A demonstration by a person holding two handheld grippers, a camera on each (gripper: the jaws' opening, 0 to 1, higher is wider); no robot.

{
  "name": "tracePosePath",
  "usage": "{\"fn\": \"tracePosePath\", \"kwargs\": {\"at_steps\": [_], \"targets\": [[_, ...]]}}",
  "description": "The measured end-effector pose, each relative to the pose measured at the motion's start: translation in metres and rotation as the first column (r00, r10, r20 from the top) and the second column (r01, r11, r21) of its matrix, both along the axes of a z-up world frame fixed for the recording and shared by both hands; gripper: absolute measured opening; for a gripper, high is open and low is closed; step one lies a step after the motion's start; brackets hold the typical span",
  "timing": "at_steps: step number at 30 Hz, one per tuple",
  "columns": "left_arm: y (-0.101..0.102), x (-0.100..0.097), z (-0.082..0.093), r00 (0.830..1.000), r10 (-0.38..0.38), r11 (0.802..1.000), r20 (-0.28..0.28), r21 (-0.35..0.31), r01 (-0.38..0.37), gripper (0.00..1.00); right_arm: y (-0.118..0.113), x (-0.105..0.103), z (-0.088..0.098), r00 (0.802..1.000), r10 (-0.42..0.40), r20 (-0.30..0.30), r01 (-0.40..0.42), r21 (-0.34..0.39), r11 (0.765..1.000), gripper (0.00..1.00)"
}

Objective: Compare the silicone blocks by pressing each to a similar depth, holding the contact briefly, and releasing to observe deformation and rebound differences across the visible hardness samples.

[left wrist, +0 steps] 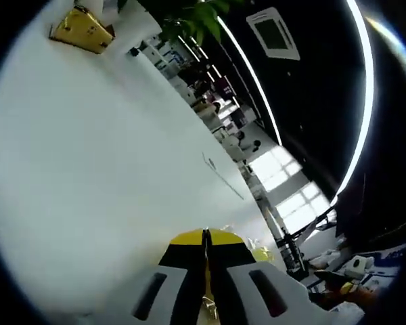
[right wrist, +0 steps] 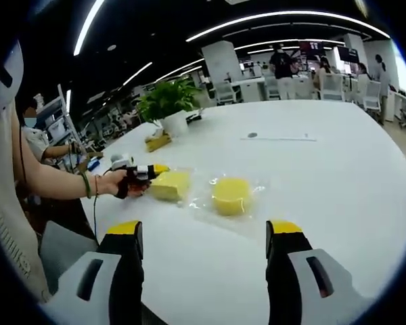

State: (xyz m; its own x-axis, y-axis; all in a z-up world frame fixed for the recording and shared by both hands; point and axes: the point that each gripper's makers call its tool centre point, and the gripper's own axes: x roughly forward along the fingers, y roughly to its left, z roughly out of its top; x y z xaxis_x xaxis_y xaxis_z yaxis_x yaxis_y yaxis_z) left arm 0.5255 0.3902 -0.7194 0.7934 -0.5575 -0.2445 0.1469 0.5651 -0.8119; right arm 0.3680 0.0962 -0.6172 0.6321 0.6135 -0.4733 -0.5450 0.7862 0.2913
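Ahead of right tool (right wrist: 203, 254), jaws wide apart: round block (right wrist: 231, 196) | left tool (right wrist: 151, 172), jaws together, touches square block (right wrist: 170, 185) | risk: bag slides on counter (right wrist: 338, 176), uneven depth

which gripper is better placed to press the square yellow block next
Left. In the right gripper view the left gripper sits right at the square block, jaws shut. The right gripper is open, held back from both the square block and the round block.

Left gripper view skims low, rolled, along the white table (left wrist: 88, 169); right gripper view overlooks it from above.
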Motion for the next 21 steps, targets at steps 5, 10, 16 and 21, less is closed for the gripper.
{"fn": "tracePosePath", "kwargs": {"at_steps": [5, 10, 16, 21], "targets": [[0.0, 0.0, 0.006, 1.0, 0.004, 0.998, -0.023, 0.056, -0.002, 0.0, -0.001, -0.003, 0.0, 1.0, 0.002, -0.002, -0.002, 0.0, 1.0, 0.68], [-0.01, -0.002, 0.019, 1.0, -0.02, 0.989, 0.007, 0.147, 0.019, 0.0, -0.003, -0.006, 0.006, 1.0, 0.008, 0.011, -0.008, -0.007, 1.0, 0.68], [-0.035, -0.007, 0.051, 0.993, -0.081, 0.986, 0.084, 0.155, 0.067, 0.0, -0.005, -0.01, 0.01, 1.0, 0.006, 0.027, -0.006, -0.008, 1.0, 0.68], [-0.055, -0.016, 0.077, 0.983, -0.129, 0.977, 0.131, 0.188, 0.103, 0.0, -0.002, -0.016, 0.015, 0.999, 0.015, 0.046, -0.015, 0.001, 1.0, 0.67]]}}
